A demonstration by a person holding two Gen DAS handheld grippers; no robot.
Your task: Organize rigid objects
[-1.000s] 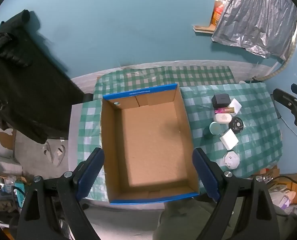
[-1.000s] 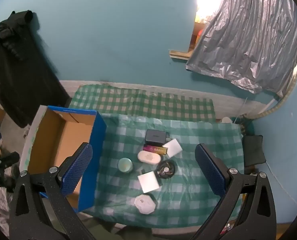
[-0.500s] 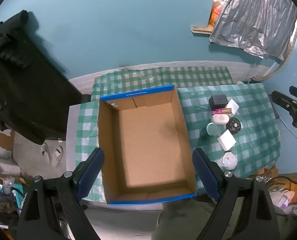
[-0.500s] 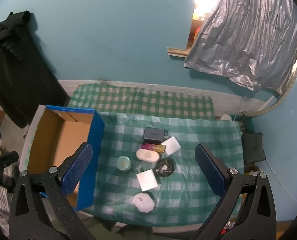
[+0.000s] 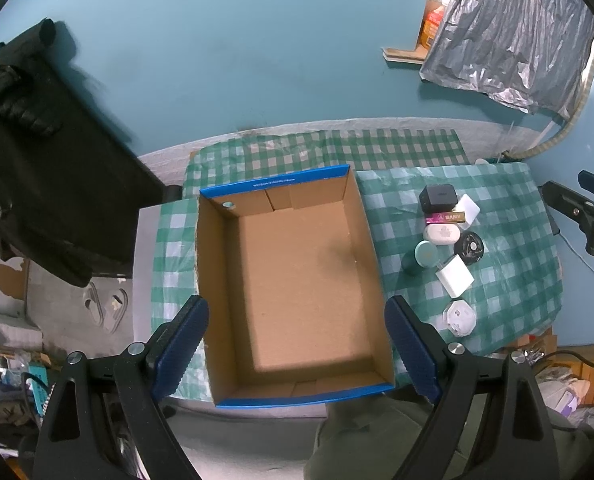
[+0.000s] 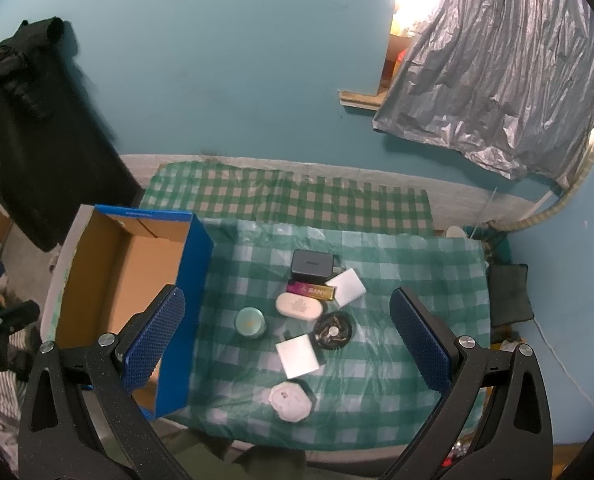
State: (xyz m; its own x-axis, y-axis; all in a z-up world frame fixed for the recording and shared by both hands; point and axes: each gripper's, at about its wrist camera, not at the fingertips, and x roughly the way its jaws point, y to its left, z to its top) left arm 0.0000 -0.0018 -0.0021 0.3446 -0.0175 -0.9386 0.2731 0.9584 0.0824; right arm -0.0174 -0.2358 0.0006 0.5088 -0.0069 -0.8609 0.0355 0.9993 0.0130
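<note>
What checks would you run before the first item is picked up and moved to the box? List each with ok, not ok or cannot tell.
1. Cardboard box holds nothing, room for items: ok.
2. Right tongs open, holding nothing: ok.
3. Left tongs open, above the box: ok.
4. Small items lie apart from the box on the checked cloth: ok.
5. Teal jar stands clear of its neighbours: ok.
6. Gold and pink bar has free sides for a grip: not ok, it touches the black charger and white oval case.
</note>
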